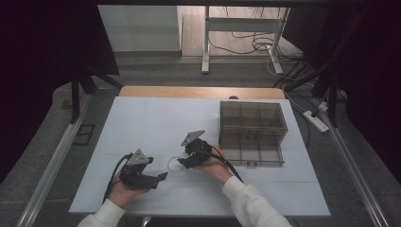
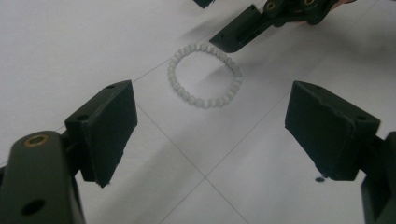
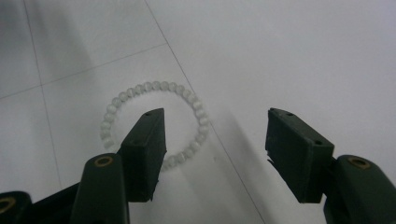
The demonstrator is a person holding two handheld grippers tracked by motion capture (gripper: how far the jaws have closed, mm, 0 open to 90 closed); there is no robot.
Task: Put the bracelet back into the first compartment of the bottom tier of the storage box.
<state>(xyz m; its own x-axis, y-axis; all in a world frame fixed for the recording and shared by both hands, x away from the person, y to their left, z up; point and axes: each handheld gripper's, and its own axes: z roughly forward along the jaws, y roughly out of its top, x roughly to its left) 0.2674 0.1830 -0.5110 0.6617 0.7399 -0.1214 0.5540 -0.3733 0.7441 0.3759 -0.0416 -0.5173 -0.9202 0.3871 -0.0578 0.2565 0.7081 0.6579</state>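
bead bracelet (image 3: 154, 126) lies flat on the table (image 1: 142, 118); right claw (image 3: 212, 140) spread over it; left claw (image 2: 210, 135) spread nearby

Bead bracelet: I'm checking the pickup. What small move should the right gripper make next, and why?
Probably ease the right gripper down until its jaws straddle the bead bracelet's near arc, then close. Its jaws are open, one over the ring's inside, the other outside, and the bracelet lies flat on the white table.

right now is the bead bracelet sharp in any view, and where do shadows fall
Left gripper view: bracelet fairly crisp, soft shadow under the right tongs. Right gripper view: beads slightly soft, shadow beside the near jaw. High view: dim, bracelet a faint ring.
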